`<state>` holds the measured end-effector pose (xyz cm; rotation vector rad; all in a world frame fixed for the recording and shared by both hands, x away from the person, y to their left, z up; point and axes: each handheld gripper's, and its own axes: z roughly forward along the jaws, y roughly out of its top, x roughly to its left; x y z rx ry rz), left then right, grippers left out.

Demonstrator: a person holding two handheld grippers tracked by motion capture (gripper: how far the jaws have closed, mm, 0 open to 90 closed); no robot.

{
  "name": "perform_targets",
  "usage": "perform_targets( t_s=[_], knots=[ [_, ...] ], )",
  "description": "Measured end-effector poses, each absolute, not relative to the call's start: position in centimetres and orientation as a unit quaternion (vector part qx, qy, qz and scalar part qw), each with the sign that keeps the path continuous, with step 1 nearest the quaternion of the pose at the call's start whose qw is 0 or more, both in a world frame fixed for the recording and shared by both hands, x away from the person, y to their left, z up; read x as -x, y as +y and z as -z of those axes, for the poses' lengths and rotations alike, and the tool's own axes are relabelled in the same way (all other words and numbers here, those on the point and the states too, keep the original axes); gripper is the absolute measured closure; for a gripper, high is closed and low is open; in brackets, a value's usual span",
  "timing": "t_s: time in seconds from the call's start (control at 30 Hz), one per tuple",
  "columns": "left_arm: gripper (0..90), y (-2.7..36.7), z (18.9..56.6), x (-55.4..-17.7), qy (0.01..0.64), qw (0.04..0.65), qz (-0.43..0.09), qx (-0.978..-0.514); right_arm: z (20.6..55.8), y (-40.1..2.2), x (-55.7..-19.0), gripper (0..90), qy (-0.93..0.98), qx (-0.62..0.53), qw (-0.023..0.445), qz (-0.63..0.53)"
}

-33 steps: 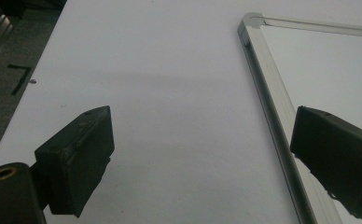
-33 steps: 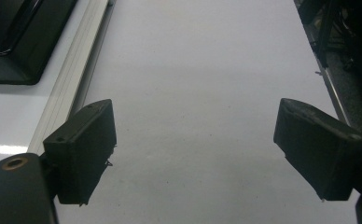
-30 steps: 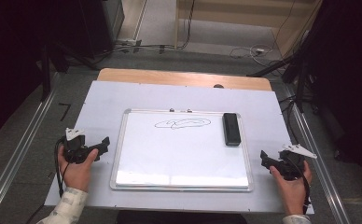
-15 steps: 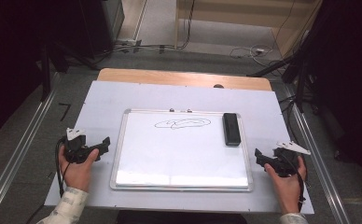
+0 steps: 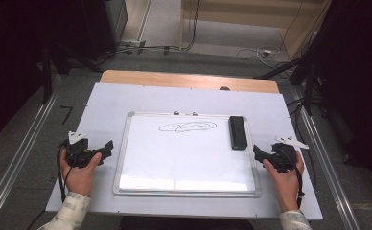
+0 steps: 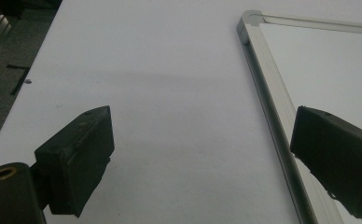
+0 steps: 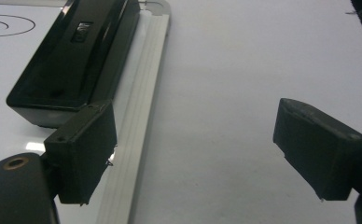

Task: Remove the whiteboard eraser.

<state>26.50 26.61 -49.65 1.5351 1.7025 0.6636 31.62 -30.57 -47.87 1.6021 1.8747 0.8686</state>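
While the left hand-held gripper (image 5: 108, 146) rests wide open on the table (image 5: 107, 103) just left of the whiteboard (image 5: 189, 153), the black eraser (image 5: 237, 132) lies at the board's upper right corner — near the right hand-held gripper (image 5: 257, 152), jaws wide and empty.

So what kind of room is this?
Probably a lab or workshop set up for recording: a table holding a whiteboard, metal rails along the floor, and loose cables behind.

White-topped table (image 5: 107, 103), whiteboard (image 5: 189, 158) lying flat at centre
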Motion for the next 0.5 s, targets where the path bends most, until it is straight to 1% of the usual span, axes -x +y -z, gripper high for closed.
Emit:
perform_targets(
  t_s=[0.5],
  knots=[
    [6.7,26.7,49.6,-26.5,0.664,0.370,-0.258,-0.596,47.3,-27.8,-33.8,13.3,0.703,-0.573,0.252,-0.337]
  ],
)
